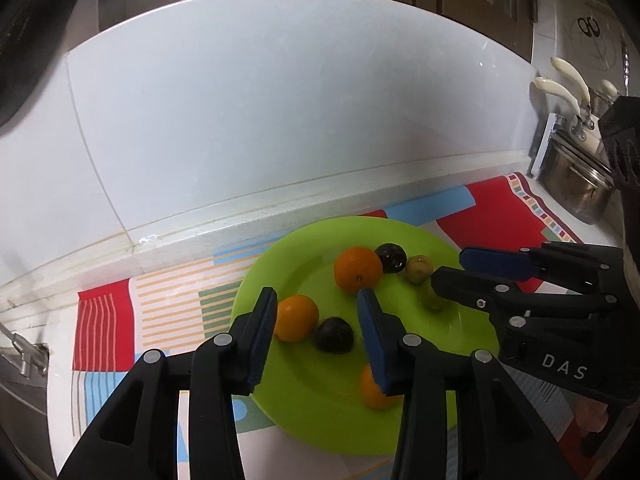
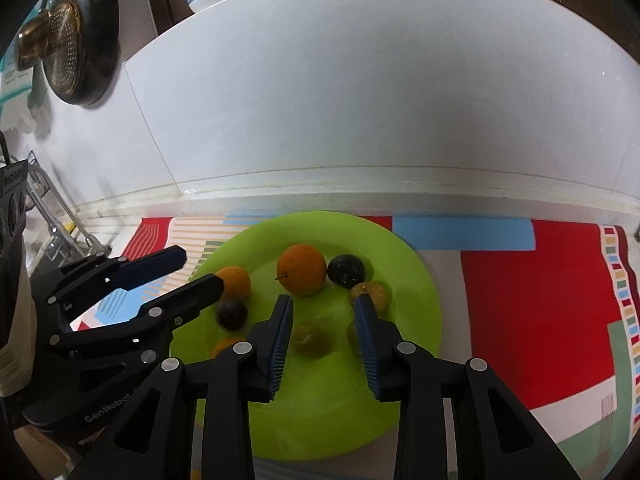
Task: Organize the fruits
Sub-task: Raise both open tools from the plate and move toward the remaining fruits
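A lime green plate (image 1: 280,264) (image 2: 416,280) lies on a patterned mat and holds three oranges, two dark plums and some small yellow-green fruits. My left gripper (image 1: 316,294) (image 2: 200,268) hovers over the plate's left half, open; an orange (image 1: 296,317) and a dark plum (image 1: 334,335) lie below its gap, the plum free of the pads. My right gripper (image 2: 323,300) (image 1: 450,270) is open over the plate's right half. A blurred yellow-green fruit (image 2: 312,338) lies on the plate between its fingers, touching neither. The biggest orange (image 2: 301,269) and the other plum (image 2: 347,270) lie farther back.
The colourful mat (image 2: 520,300) covers the counter, which ends at a white tiled wall (image 2: 360,100) just behind the plate. Steel pots (image 1: 576,192) stand at the right end. A faucet (image 2: 52,216) and a hanging pan (image 2: 80,40) are at the left.
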A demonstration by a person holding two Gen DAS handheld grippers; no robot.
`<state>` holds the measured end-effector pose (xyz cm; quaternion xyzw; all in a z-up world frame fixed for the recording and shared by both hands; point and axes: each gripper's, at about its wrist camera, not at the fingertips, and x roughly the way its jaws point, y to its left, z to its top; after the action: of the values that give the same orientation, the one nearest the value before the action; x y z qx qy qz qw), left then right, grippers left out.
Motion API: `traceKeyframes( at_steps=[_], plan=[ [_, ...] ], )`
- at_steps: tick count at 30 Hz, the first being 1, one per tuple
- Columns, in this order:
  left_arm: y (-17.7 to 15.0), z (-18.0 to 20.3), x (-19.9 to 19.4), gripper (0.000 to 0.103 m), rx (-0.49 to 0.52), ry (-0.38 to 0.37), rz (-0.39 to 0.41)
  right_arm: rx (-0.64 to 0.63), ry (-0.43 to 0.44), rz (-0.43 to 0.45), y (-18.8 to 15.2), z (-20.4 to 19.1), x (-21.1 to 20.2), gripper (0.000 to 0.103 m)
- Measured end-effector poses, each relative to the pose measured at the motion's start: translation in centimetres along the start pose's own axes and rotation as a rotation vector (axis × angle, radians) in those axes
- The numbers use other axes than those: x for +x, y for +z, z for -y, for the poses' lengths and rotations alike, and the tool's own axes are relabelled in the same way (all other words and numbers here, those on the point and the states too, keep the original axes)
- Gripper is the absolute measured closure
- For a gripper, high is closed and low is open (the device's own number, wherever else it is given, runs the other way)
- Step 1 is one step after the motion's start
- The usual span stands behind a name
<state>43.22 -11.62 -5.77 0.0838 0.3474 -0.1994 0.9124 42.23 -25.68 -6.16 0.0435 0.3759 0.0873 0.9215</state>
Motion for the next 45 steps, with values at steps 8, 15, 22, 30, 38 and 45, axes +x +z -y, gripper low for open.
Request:
traceKeyframes(
  at_steps=[8,15,22,30,38,45],
  plan=[
    [0.0,-0.2,-2.3,0.057,-0.020,0.011,0.020,-0.008,-0.005,0.030,-0.2,-0.6,-2.2,0.070],
    [-0.2,0.0,-4.9,0.055,-0.020,0.026,0.040,-0.016,-0.018,0.067,-0.7,-1.1,-4.9,0.070],
    [-0.6,0.5,-7.5,0.054,-0.024,0.041,0.059,-0.012,-0.028,0.090,-1.5,-1.6,-7.3,0.062],
    [-1.4,1.6,-10.7,0.041,0.006,0.053,0.094,-0.011,-0.049,0.108,-3.0,-1.9,-10.2,0.062],
    [-2.9,2.7,-13.9,0.021,0.025,0.085,0.130,-0.006,-0.079,0.130,-4.4,-2.3,-13.1,0.051],
    [-4.4,3.3,-15.6,0.017,0.024,0.080,0.131,-0.025,-0.090,0.125,-6.1,-3.2,-14.8,0.051]
  ],
)
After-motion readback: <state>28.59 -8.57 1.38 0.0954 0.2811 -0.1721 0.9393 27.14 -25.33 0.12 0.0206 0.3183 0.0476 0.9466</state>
